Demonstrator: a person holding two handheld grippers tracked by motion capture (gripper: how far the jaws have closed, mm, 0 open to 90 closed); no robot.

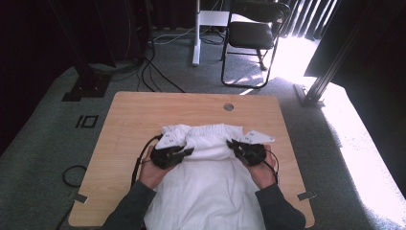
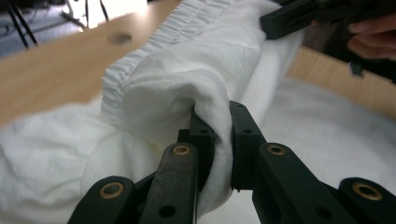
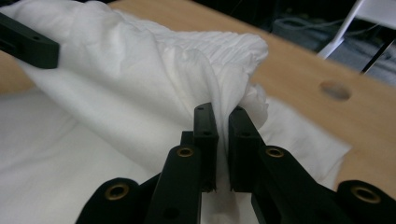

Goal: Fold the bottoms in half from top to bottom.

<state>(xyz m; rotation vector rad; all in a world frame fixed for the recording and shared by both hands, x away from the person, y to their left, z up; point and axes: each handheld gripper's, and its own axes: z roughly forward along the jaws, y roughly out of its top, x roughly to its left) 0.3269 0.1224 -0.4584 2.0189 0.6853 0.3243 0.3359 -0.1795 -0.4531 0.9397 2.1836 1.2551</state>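
Tabletop (image 1: pixel 124 124) first, since it's the biggest thing here: light wood, with a small round grommet hole (image 1: pixel 228 107) near its far edge. Most of the near half is covered by a white garment with an elastic gathered waistband (image 1: pixel 210 191). It's spread flat toward the person's side, and the waistband end is bunched and lifted just short of the grommet hole.

Left tool (image 1: pixel 187 152) is clamped on the garment's left side. In the left gripper view you can see a fold of white fabric squeezed tight between its two black jaws (image 2: pixel 223 140), with the ruffled waistband running away toward the hole. Right tool (image 1: pixel 231 143) is doing the same on the other side, jaws pinched on a fold of cloth (image 3: pixel 222 140), hole off to its right.

Both hands come in from the near edge in dark grey sleeves (image 1: pixel 134 206). Beyond the tabletop's far edge, past the hole, a black folding chair (image 1: pixel 251 36) stands on the grey carpet.
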